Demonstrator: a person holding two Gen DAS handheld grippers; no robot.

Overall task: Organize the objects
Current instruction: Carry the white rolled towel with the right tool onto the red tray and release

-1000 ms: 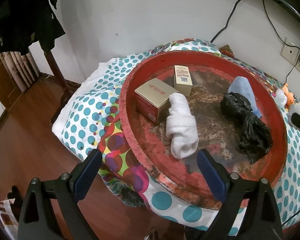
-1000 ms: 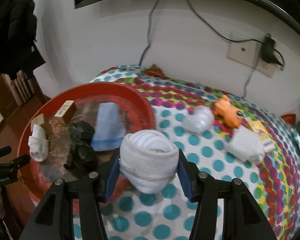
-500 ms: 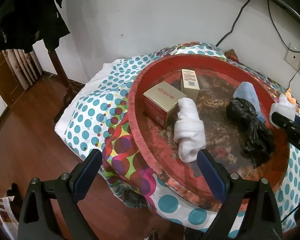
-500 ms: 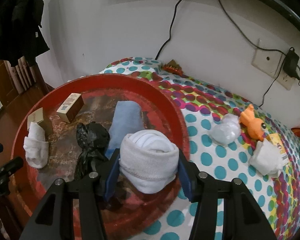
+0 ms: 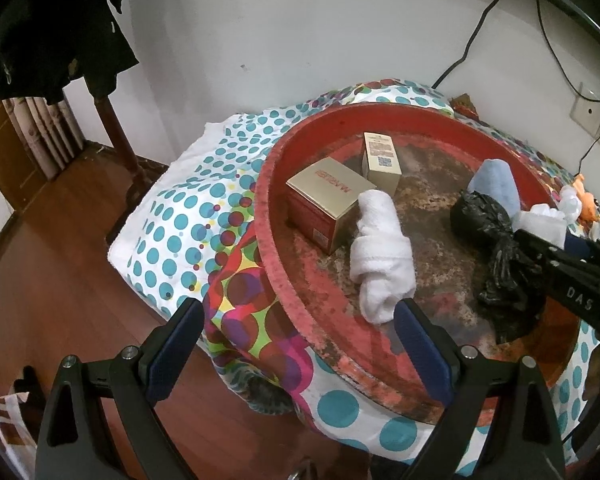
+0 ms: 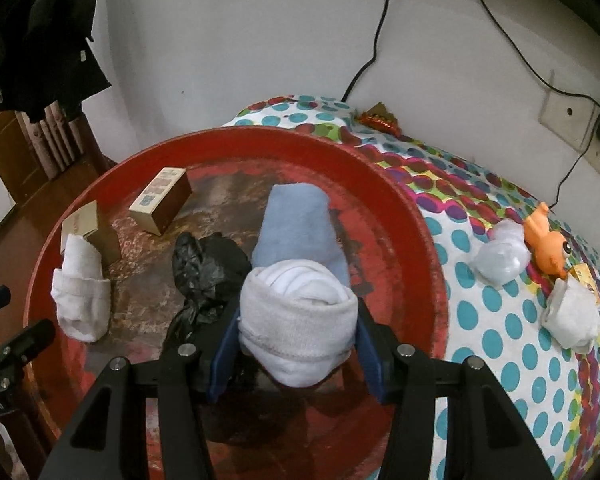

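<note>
Tray [image 6: 400,200] on bed [image 6: 500,360]. In tray: two boxes [image 6: 162,206] at back left, sock roll [image 6: 82,296] before them, bag [image 6: 204,268] centre, cloth [image 6: 300,224] right of bag. Toy [image 6: 548,244] on bed, right of tray.

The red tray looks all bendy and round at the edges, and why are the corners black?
Both wrist views use fisheye lenses: in the left view the red tray bulges and the wall curves; in the right view the rolled sock looms large, slightly soft; corners go black beyond the lens circle.

We see a red tray [image 6: 400,200] mottled brown, holding white rolled socks [image 6: 82,292], a pale-blue sock [image 6: 296,224] and a black bag [image 6: 208,264]. The cloth [image 6: 500,360] is white with teal dots.
</note>
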